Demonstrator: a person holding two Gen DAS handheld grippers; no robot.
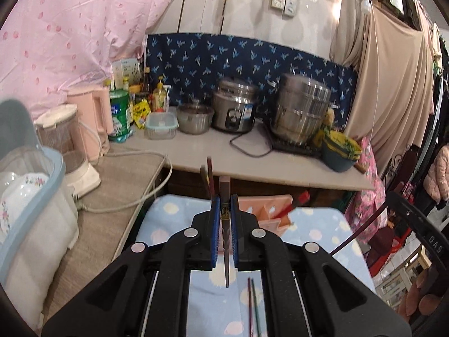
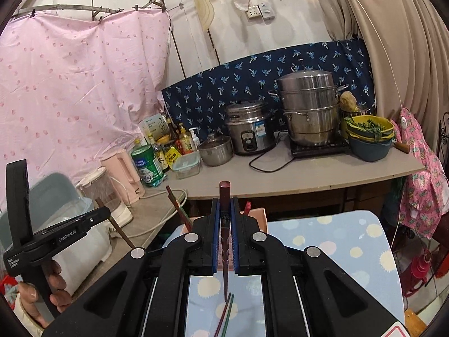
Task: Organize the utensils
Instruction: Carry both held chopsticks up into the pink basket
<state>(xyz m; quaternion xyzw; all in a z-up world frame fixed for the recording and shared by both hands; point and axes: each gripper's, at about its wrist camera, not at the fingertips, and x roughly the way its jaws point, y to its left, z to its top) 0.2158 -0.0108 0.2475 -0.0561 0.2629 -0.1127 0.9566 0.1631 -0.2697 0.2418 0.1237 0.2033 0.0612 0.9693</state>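
Observation:
My left gripper [image 1: 224, 200] is shut on a dark brown chopstick [image 1: 225, 191] that runs upright between the blue pads, its tip hanging above the table. My right gripper [image 2: 225, 203] is shut on a dark red chopstick [image 2: 225, 193] in the same way. A pink divided utensil tray [image 1: 269, 210] stands just beyond the left gripper with red utensils [image 1: 294, 203] in it; its edge shows in the right wrist view [image 2: 259, 214]. A thin pair of chopsticks, one red and one green [image 1: 252, 309], lies on the blue spotted cloth [image 2: 336, 241] under the grippers.
A grey counter [image 1: 224, 151] beyond holds a rice cooker [image 1: 234, 108], steamer pot [image 1: 301, 111], bowls and bottles. At left stand a pink kettle [image 1: 92, 118], a blender [image 1: 70, 146] and a covered dish rack [image 1: 31, 196]. The other hand-held gripper [image 2: 42, 236] shows at left.

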